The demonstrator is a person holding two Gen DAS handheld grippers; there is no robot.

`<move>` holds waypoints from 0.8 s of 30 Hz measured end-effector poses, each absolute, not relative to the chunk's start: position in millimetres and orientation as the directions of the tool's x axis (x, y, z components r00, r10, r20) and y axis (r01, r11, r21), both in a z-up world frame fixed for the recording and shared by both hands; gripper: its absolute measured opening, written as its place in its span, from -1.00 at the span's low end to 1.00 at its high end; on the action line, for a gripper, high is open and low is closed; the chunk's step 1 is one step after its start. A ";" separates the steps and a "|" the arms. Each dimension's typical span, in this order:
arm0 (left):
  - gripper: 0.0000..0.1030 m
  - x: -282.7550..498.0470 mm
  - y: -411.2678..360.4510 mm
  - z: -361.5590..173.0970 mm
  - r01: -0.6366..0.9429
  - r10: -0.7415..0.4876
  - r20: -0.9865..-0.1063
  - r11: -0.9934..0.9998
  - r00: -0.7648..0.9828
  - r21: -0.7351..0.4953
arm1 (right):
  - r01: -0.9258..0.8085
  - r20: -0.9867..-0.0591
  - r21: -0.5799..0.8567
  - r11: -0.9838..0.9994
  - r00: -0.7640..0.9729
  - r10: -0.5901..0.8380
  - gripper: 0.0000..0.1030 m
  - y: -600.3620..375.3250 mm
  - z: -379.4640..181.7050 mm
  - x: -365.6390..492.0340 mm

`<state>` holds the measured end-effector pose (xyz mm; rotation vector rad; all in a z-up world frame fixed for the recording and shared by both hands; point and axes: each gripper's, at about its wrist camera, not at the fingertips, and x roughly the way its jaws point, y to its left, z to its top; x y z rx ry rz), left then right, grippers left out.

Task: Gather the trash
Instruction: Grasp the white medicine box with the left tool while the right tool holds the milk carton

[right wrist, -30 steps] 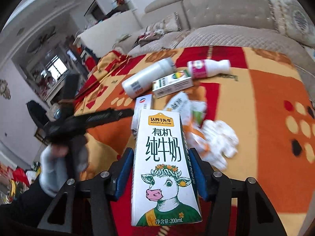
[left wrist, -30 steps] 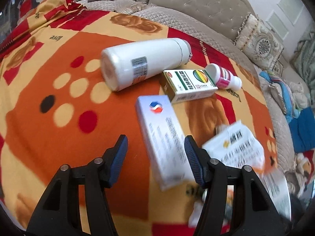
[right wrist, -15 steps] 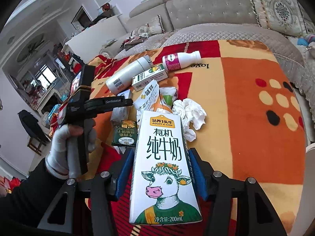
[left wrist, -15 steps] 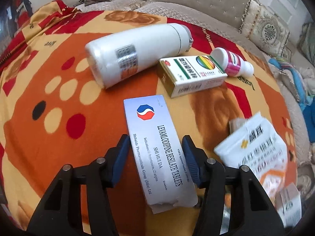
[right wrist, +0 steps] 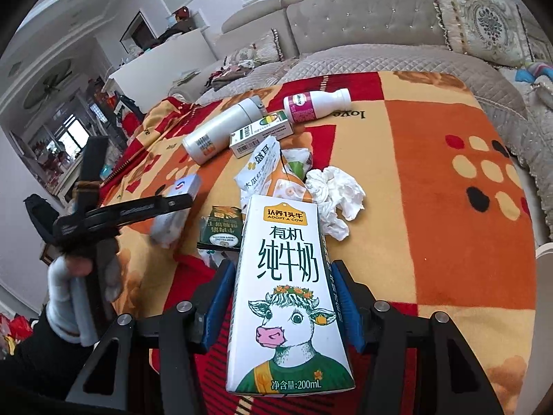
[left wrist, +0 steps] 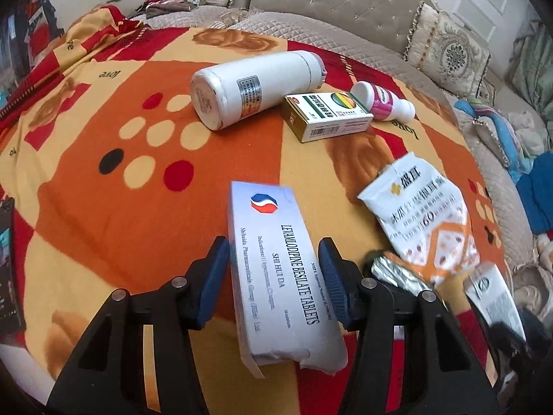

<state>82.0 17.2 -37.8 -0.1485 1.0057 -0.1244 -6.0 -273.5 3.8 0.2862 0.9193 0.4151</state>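
Observation:
A long white tablet box (left wrist: 269, 228) with a red-and-blue logo lies between the blue pads of my left gripper (left wrist: 273, 256), and both pads press its long sides. In the right wrist view the same box (right wrist: 183, 186) sticks out past the left gripper (right wrist: 172, 204), just above the patterned blanket (right wrist: 432, 145), with a gloved hand behind it. My right gripper (right wrist: 283, 276) is shut on a white milk carton (right wrist: 287, 311) printed with a cartoon cow, held upright over the blanket's near edge.
On the blanket lie a white flask (left wrist: 255, 90), a green-and-gold medicine box (left wrist: 328, 114), a pink-labelled bottle (left wrist: 383, 102), a white snack pouch (left wrist: 425, 214), a crumpled tissue (right wrist: 331, 193) and a dark green sachet (right wrist: 221, 228). A quilted sofa back rises behind.
My left gripper has slid forward around the tablet box and its jaws have narrowed onto the box's sides. The right gripper keeps hold of the milk carton, which has sunk slightly.

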 end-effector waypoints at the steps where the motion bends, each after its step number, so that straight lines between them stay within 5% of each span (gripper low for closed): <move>1: 0.00 79.5 16.6 -37.6 0.039 -0.173 -0.831 0.983 0.529 -0.181 | -0.219 -0.707 0.409 0.886 0.538 0.460 0.06 -274.0 3.2 -6.7; 24: 0.00 60.0 12.7 -48.2 0.078 -0.193 -0.843 0.981 0.502 -0.178 | -0.163 -0.820 0.211 0.964 0.507 0.265 0.06 -266.0 -29.5 -8.3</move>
